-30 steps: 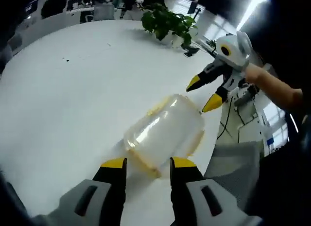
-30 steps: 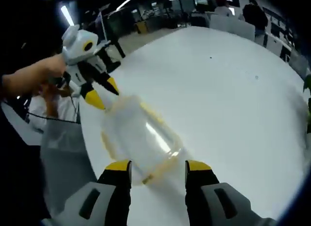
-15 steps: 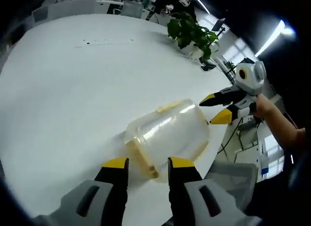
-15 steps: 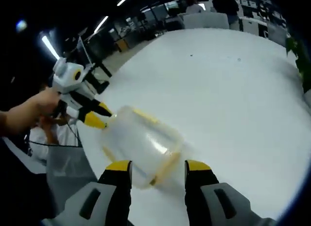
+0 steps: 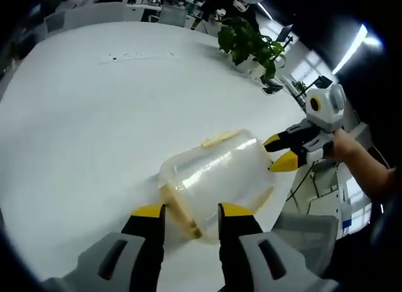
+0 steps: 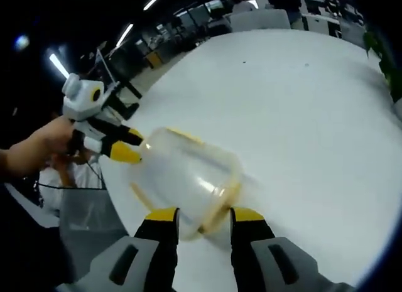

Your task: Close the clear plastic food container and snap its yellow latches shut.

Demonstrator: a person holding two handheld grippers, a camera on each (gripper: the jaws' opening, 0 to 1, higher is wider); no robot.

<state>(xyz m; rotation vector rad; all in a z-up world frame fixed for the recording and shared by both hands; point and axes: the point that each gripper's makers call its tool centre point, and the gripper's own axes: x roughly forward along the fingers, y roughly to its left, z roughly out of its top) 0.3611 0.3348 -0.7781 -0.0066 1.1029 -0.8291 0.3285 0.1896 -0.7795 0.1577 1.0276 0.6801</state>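
left gripper view: both grippers at the container

the clear plastic food container (image 5: 213, 179) lay on the white table (image 5: 94, 116) near its edge. the left gripper (image 5: 188, 211) stood with jaws narrowly apart astride a yellow latch (image 5: 179, 210), contact uncertain. opposite, the right gripper (image 5: 281, 152) met the container's far end, jaws slightly parted. a potted plant (image 5: 248, 44) stood beyond. in the right gripper view the container (image 6: 185, 179) lay between both grippers.
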